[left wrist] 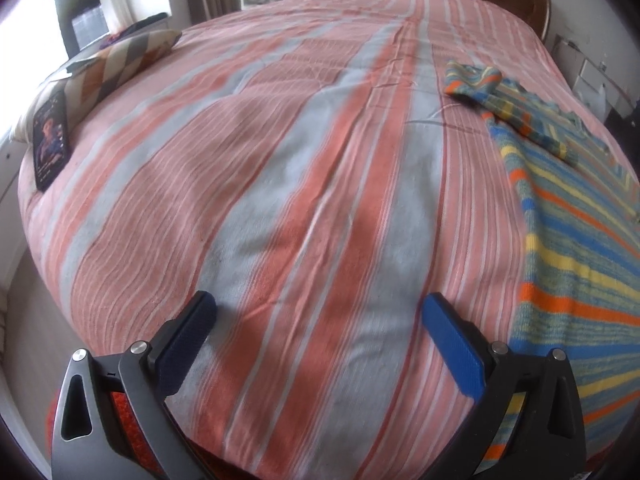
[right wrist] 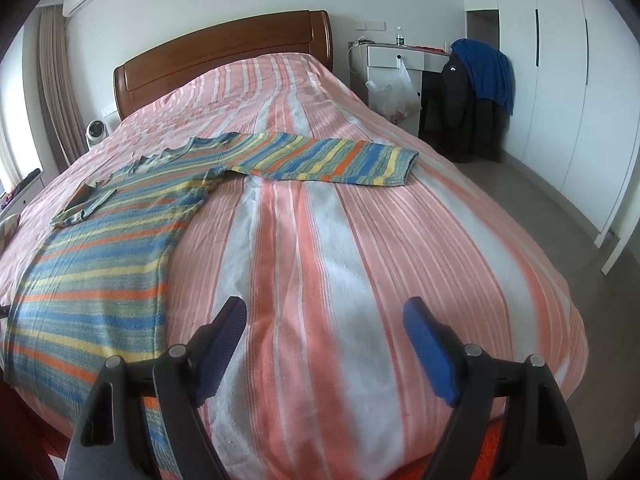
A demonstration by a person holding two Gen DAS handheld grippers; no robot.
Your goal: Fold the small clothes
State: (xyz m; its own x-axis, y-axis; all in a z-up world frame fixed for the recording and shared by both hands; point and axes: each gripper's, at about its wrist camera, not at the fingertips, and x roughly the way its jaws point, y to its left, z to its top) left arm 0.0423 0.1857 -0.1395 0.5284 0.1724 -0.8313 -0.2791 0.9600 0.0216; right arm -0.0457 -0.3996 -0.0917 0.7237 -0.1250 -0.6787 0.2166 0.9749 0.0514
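Note:
A knit sweater with blue, yellow, orange and green stripes [right wrist: 104,248] lies flat on the bed. Its right sleeve [right wrist: 332,158] stretches out sideways. Its left sleeve [left wrist: 516,108] is folded in over the chest. In the left wrist view the sweater [left wrist: 576,248] lies to the right of my left gripper [left wrist: 320,320], which is open and empty above the bedspread near the foot edge. My right gripper [right wrist: 324,324] is open and empty, just right of the sweater's hem.
The bed has a pink, white and grey striped bedspread [right wrist: 340,240] and a wooden headboard [right wrist: 224,56]. A checked pillow [left wrist: 116,60] and a dark card [left wrist: 50,140] lie at the bed's left edge. A desk [right wrist: 400,56] and a chair with jackets [right wrist: 476,92] stand at the right.

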